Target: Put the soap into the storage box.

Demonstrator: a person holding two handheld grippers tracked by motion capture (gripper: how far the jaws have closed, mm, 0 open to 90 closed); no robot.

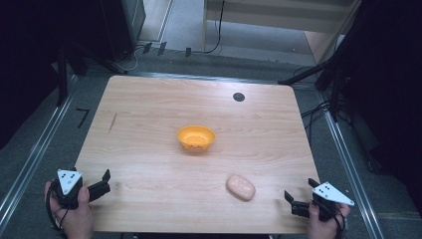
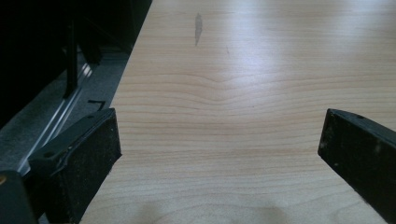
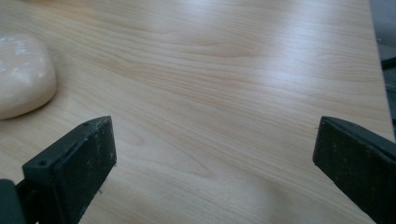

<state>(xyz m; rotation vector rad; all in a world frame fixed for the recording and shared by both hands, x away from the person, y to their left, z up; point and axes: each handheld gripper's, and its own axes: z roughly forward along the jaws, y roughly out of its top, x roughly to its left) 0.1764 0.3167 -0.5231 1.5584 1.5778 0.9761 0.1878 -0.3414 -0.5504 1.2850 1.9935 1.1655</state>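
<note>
though wide open and empty, right gripper (image 1: 297,198) near pale soap (image 1: 241,187), apart

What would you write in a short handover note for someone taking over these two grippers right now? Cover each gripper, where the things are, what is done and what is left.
Left gripper: open, holding nothing, at the near left corner of the table.
Right gripper: open, holding nothing, at the near right corner.
Pale pink soap-like lump: lying on the table near the right gripper, not touched by it.
Orange bowl: upright at the table's middle, apparently with nothing in it.
Done: nothing picked up yet.
Left: probably grasp the lump with the right gripper's fingers and put it in the bowl.
</note>
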